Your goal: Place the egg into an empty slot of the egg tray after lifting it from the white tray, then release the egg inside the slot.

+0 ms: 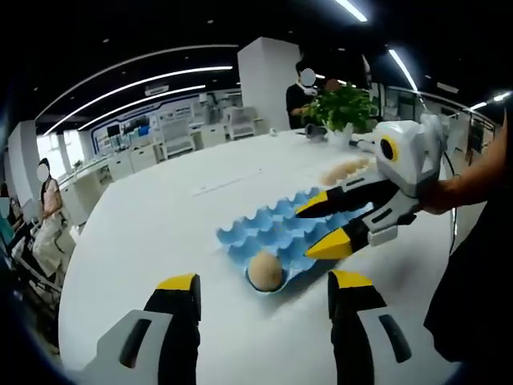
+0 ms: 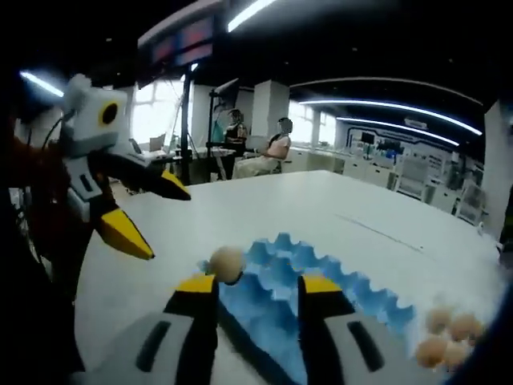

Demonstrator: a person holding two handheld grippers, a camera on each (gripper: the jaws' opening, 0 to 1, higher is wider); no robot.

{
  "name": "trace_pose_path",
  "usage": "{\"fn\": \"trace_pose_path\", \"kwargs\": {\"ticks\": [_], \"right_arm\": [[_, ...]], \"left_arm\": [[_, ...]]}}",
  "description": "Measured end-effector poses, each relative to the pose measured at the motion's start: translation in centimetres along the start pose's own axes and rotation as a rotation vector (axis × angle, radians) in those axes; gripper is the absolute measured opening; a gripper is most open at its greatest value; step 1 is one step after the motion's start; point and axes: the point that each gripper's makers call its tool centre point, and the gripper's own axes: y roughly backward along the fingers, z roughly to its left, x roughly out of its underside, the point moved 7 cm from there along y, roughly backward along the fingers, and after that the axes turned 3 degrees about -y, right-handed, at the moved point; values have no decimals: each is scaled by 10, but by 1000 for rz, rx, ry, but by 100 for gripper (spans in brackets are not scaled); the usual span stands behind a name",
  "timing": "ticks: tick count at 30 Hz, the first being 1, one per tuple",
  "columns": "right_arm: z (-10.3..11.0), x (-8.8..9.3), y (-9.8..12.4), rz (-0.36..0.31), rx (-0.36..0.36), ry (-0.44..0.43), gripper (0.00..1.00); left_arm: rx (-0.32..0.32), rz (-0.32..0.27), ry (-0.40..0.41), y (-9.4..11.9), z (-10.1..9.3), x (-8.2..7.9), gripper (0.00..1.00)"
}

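Both jaws of the left gripper [image 1: 263, 290] stand wide, empty — one egg [image 1: 265, 271] sits in the blue egg tray's [image 1: 276, 234] near corner slot; the right gripper [image 1: 309, 231], also open, should withdraw straight up.

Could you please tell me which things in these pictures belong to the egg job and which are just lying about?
Job: blue egg tray; egg in its corner slot; loose eggs beyond it; left gripper; right gripper, both open.
Lying about: potted plant; white table.
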Motion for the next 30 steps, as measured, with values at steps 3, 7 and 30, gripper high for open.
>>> {"fn": "trace_pose_path", "kwargs": {"ticks": [3,7,30], "right_arm": [[-22,6,23,2,117,-42,55],[-56,15,64,-8,304,-124,58],[-109,63,113,67,558,-295,52]], "left_arm": [[2,5,19,-2,1,1,85],[4,17,9,-3,0,3,84],[-34,11,56,2,4,2,84]]}}
